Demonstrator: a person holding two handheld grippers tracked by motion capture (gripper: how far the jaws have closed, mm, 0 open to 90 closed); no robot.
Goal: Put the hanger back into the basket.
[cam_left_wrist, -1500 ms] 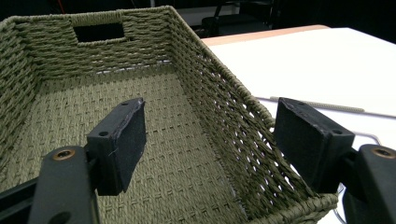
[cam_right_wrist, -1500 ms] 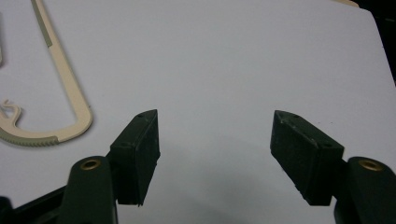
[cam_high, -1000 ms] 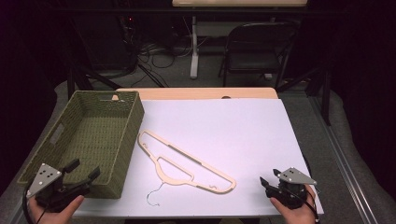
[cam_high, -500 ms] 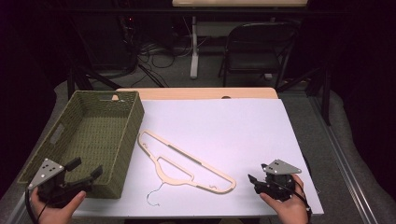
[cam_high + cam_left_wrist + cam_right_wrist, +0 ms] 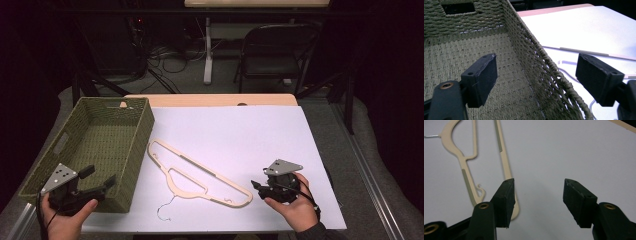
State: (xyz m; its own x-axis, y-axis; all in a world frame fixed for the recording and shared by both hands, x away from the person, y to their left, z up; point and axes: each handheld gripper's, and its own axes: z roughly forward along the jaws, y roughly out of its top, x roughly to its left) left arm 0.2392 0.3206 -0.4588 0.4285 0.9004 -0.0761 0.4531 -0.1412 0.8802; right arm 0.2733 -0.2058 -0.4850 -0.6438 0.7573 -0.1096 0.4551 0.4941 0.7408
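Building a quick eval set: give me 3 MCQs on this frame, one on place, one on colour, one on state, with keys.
1. Where does the hanger lie?
A. Inside the basket
B. On the white sheet, right of the basket
C. On the chair

2. What colour is the woven basket?
A. Olive green
B. Red
C. Blue

3. How do the jaws of the right gripper stand?
A. Shut on the hanger
B. Shut on the basket's rim
C. Open, gripping nothing

Key:
1 B: the high view shows the hanger flat on the white sheet, beside the basket's right wall.
2 A: its weave reads olive green in the high view and the left gripper view.
3 C: in the right gripper view the pads stand wide apart, with bare sheet between them and the hanger's end by one jaw.
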